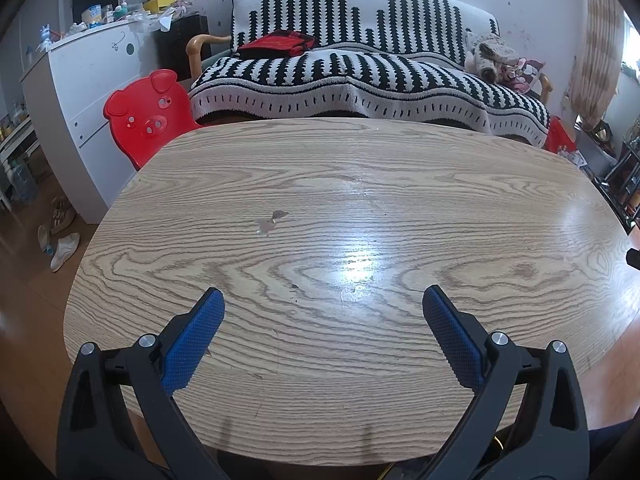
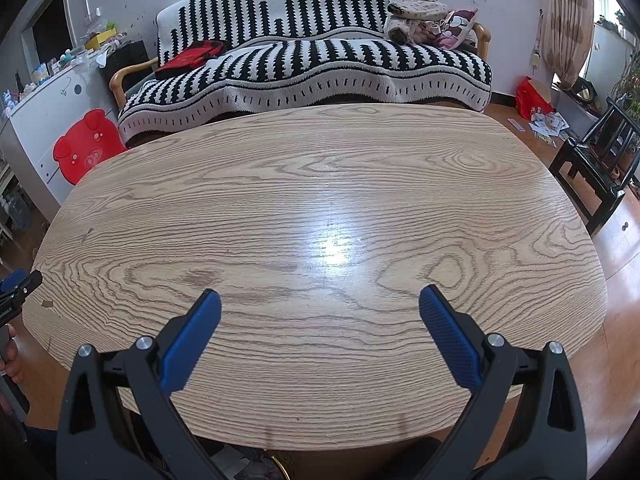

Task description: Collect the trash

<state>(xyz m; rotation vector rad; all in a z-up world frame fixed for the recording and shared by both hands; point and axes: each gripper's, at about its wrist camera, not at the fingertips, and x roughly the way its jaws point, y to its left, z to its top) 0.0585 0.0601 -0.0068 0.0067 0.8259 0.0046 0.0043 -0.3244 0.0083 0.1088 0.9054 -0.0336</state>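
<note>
I hold both the left hand-held gripper (image 1: 323,294) and right hand-held gripper (image 2: 320,294) spread wide over the wood-grain worktop (image 1: 400,184), with possibly one small scrap (image 1: 272,220) ahead-left of the left one.

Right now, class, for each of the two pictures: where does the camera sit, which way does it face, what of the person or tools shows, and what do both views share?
Left wrist view: on the left gripper, facing forward over the wooden table toward the striped sofa; its own blue-padded fingers show, spread apart.
Right wrist view: on the right gripper, facing the same way; its open fingers show, and the other gripper at the left edge.
Shared: table, sofa, red pig chair, white cabinet.
</note>
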